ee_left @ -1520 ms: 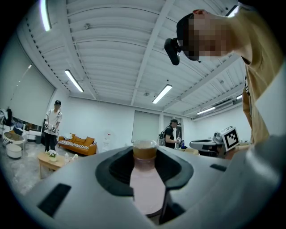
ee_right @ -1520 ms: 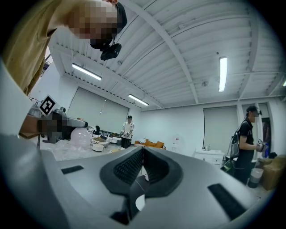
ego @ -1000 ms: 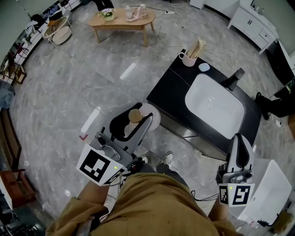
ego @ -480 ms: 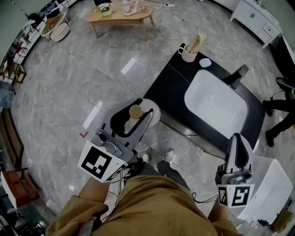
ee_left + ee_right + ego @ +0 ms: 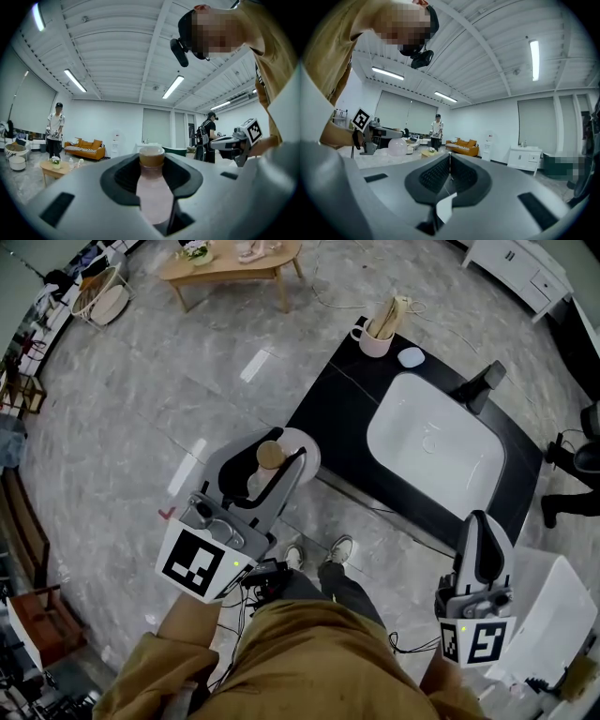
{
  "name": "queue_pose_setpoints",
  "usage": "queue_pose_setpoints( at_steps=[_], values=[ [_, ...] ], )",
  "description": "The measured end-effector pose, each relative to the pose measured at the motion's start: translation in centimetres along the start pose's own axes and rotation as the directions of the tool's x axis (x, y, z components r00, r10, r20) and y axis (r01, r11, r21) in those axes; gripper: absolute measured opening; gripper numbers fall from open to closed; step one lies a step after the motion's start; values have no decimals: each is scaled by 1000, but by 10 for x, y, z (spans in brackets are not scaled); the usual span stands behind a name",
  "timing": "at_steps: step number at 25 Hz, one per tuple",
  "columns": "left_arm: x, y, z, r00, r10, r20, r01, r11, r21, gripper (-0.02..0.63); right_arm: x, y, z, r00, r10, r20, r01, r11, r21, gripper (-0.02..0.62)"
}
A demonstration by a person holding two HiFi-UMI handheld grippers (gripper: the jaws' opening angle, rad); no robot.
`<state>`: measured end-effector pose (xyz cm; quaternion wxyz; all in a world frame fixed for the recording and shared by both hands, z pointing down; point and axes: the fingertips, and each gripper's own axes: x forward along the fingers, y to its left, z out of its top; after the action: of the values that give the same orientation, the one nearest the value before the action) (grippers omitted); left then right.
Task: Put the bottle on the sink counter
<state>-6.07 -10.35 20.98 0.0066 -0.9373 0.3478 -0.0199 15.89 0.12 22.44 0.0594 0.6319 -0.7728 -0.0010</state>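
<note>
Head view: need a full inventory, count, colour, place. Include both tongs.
pale pink bottle with tan cap: 1, pink and tan, gripped in the left tongs, left of the counter
black sink counter: 1, black, centre right
white basin: 1, white, set into the counter
black faucet: 1, black, basin's far edge
pink mug holding wooden utensils: 1, pink, counter's far corner
small white dish: 1, white, beside the mug
wooden coffee table: 1, light wood, top left
white cabinet: 1, white, top right
white box: 1, white, lower right
shoes: 2, bottom centre
left tongs: 1, white-grey, shut on the bottle
right tongs: 1, white-grey, shut, empty
</note>
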Motion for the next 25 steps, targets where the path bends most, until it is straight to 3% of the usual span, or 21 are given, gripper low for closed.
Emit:
queue_pose_setpoints(
  at_steps=[25],
  values=[
    [42, 14, -45, 999, 15, -36, -15, 1000, 2, 131, 23, -9, -25, 999, 21, -37, -20, 1000, 17, 6]
  ],
)
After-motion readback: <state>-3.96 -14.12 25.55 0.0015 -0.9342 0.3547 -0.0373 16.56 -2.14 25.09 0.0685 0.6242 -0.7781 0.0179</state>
